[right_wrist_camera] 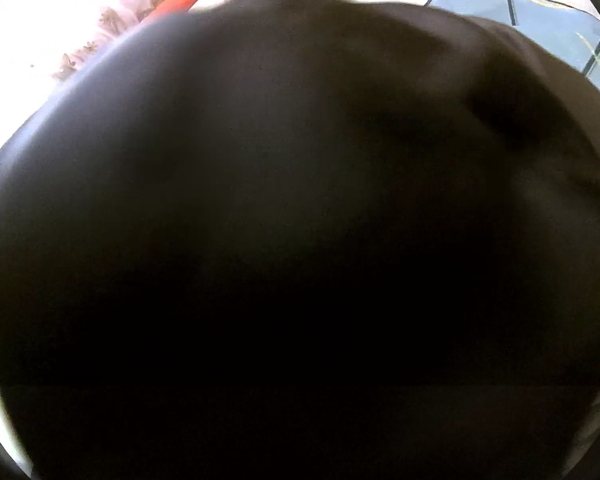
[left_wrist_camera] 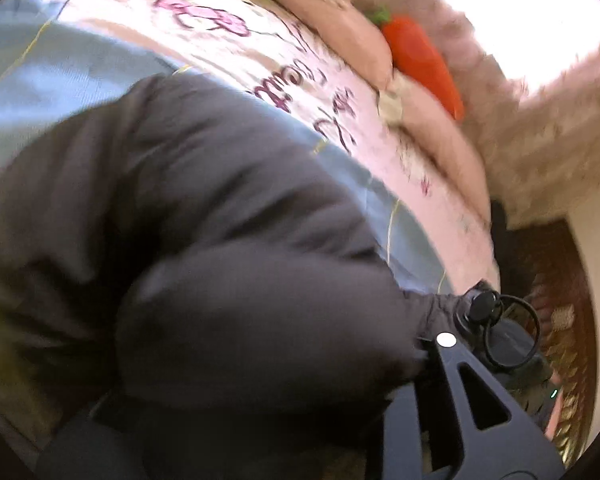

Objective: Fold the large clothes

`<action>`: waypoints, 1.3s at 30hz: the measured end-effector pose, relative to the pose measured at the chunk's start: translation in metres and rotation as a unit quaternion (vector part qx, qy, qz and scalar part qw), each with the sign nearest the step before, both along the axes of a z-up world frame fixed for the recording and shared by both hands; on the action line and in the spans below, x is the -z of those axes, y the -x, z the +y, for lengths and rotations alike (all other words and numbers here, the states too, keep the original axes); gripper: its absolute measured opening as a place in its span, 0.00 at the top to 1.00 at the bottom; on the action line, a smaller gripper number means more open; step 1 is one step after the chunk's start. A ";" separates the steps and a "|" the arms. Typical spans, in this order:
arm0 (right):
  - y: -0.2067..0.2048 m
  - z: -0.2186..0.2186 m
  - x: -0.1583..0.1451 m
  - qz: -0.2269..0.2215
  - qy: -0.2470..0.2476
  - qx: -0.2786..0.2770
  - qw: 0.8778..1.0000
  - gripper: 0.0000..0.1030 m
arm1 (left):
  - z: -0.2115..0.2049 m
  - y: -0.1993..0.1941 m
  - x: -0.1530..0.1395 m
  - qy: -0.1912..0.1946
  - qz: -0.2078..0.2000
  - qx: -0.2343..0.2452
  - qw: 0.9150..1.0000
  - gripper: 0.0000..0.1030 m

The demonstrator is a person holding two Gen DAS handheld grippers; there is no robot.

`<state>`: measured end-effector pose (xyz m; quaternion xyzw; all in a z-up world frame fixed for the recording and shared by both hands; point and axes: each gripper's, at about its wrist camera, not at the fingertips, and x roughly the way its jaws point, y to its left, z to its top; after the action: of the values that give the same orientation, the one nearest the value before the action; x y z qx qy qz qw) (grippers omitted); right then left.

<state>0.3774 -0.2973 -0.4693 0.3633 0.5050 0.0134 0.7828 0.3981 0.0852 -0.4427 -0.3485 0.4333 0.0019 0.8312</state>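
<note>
A large dark puffy jacket (left_wrist_camera: 188, 240) lies bunched on a bed and fills the lower left of the left wrist view. One finger (left_wrist_camera: 472, 392) of my left gripper shows at the lower right, with the jacket's drawcord toggle and loop (left_wrist_camera: 496, 320) beside it; the other finger is hidden under the fabric. In the right wrist view the same dark jacket (right_wrist_camera: 284, 220) covers nearly the whole frame and hides my right gripper completely.
The bed has a pink and blue cartoon-print cover (left_wrist_camera: 236, 40), also showing in the right wrist view (right_wrist_camera: 540, 16). An orange carrot plush (left_wrist_camera: 424, 64) lies by a pink pillow (left_wrist_camera: 340, 16). A curtain (left_wrist_camera: 540, 128) and a patterned rug (left_wrist_camera: 560, 312) are at the right.
</note>
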 end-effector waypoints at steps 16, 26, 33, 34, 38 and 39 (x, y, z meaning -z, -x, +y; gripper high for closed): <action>0.052 -0.004 -0.196 -0.214 0.038 0.016 0.976 0.01 | -0.021 0.079 -0.240 -0.025 -0.303 -0.003 0.953 0.02; -0.047 0.054 -0.084 -0.069 0.170 0.014 0.983 0.02 | -0.157 -0.004 -0.137 -0.341 -0.127 0.044 0.931 0.02; -0.122 0.047 0.024 0.074 0.238 -0.123 0.961 0.02 | -0.147 -0.072 -0.018 -0.316 0.057 0.096 0.942 0.02; -0.122 0.047 0.025 0.069 0.263 -0.140 0.952 0.01 | -0.147 -0.071 -0.012 -0.332 0.061 0.094 0.937 0.02; -0.119 0.012 0.033 0.051 0.352 -0.189 0.915 0.01 | -0.115 -0.087 0.000 -0.355 0.091 0.086 0.926 0.02; -0.115 -0.001 0.036 0.053 0.353 -0.182 0.916 0.01 | -0.099 -0.090 0.002 -0.361 0.098 0.072 0.925 0.02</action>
<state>0.4920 -0.2983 -0.5051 -0.0343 0.5746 -0.0428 0.8166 0.4878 -0.0141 -0.4443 0.0093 0.5066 0.1320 0.8520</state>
